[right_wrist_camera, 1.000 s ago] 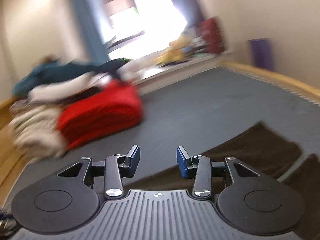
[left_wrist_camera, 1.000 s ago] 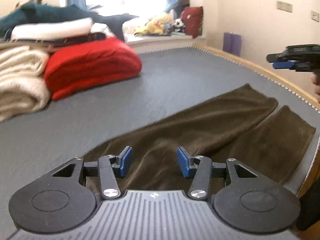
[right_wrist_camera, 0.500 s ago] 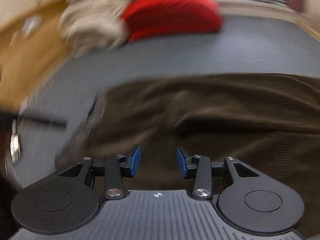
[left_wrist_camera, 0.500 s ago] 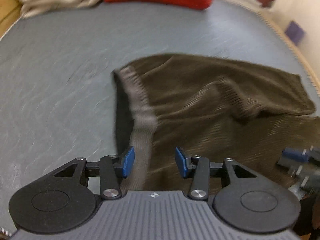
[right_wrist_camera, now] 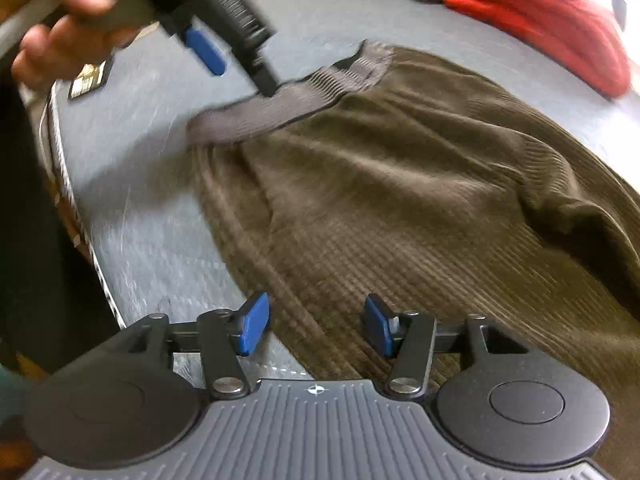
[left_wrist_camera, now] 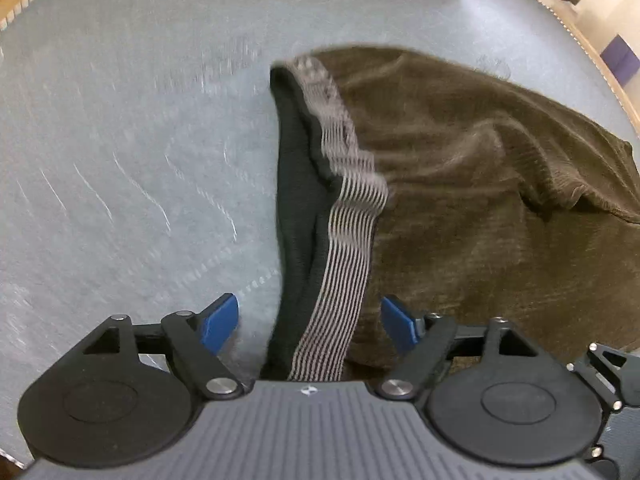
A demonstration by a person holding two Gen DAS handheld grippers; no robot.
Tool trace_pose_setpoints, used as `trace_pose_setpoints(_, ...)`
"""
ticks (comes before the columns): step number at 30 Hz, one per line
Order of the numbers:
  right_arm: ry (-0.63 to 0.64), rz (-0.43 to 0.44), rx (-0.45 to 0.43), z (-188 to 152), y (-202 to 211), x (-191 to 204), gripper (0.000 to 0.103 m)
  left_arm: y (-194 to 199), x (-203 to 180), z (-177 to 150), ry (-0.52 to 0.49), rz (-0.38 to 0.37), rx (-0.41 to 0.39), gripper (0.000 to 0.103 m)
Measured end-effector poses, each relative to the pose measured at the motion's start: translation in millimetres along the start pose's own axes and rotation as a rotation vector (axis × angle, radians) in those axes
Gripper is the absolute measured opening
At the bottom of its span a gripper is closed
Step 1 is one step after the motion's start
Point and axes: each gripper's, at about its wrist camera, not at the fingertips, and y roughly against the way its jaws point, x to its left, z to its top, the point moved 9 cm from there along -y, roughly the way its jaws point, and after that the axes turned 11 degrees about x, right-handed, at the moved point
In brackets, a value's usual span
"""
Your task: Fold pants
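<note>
both grippers, left gripper (left_wrist_camera: 310, 322) and right gripper (right_wrist_camera: 316, 326), are spreading their jaws, gripping nothing, straddling the pants (left_wrist_camera: 460, 184) waistband (left_wrist_camera: 344, 240) to seize it for folding.

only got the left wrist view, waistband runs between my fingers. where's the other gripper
Observer: The right gripper is over the pants, on their near edge below the waistband; its jaws are opening, pads not pressing the cloth.
Operator: anything behind my gripper i can't see
Observer: A hand holds the left gripper above the waistband's middle.
Operator: what's past the pants
Observer: A folded red garment beyond them, apart from the pants.
</note>
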Motion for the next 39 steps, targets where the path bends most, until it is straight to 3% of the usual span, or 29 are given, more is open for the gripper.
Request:
trace_pose_setpoints(7,0.066,-0.005,0.012,-1.6,-6.5,4.6,0.052,-21.4,2.7,-5.2,-0.036,0.032,0.070,0.084)
trace_pose_setpoints(10,0.098,0.018,0.003,-0.3,-4.3,10.9,0.028,-29.3,0.2,-5.5,-0.053,0.026,0.087,0.084)
trace_pose_setpoints(13,0.135,0.006,-0.009,-0.7,0.4,14.7,0.020,-34.9,-1.7,-4.9,-0.074,0.034,0.088,0.083)
trace_pose_setpoints(15,0.129,0.008,-0.027,-0.1,5.6,13.0,0.017,-34.9,-3.0,-5.7,-0.078,0.018,0.087,0.074)
trace_pose_setpoints(16,0.126,0.014,-0.036,-0.3,9.1,12.1,0.017,-33.6,-5.4,-6.1,-0.085,-0.007,0.084,0.059)
trace_pose_setpoints(17,0.127,0.020,-0.045,-0.5,12.8,12.2,0.016,-31.5,-8.7,-6.7,-0.099,-0.025,0.077,0.054)
trace_pose_setpoints(20,0.140,0.026,-0.058,-0.5,16.2,13.5,0.016,-25.1,-13.8,-11.2,-0.170,-0.009,0.049,0.039)
trace_pose_setpoints(26,0.184,0.043,-0.053,-0.9,17.1,27.3,0.014,1.4,-11.5,-19.4,-0.205,-0.029,-0.003,0.030)
trace_pose_setpoints(32,0.235,0.050,-0.035,-1.9,13.0,37.5,0.014,8.7,-12.7,-21.1,-0.232,0.022,0.021,0.032)
trace_pose_setpoints(34,0.221,0.026,-0.019,-2.4,10.9,36.3,0.016,7.5,-15.4,-17.9,-0.226,0.054,0.036,0.040)
trace_pose_setpoints(36,0.190,-0.001,-0.016,-1.9,13.8,32.0,0.021,8.4,-13.9,-16.1,-0.218,0.122,0.042,0.041)
trace_pose_setpoints(38,0.152,0.009,-0.014,-2.0,21.0,27.6,0.023,16.0,-11.4,-10.9,-0.212,0.183,0.003,0.058)
trace_pose_setpoints(39,0.134,0.014,-0.022,-1.6,25.6,25.2,0.025,22.4,-11.0,-7.2,-0.201,0.180,-0.028,0.059)
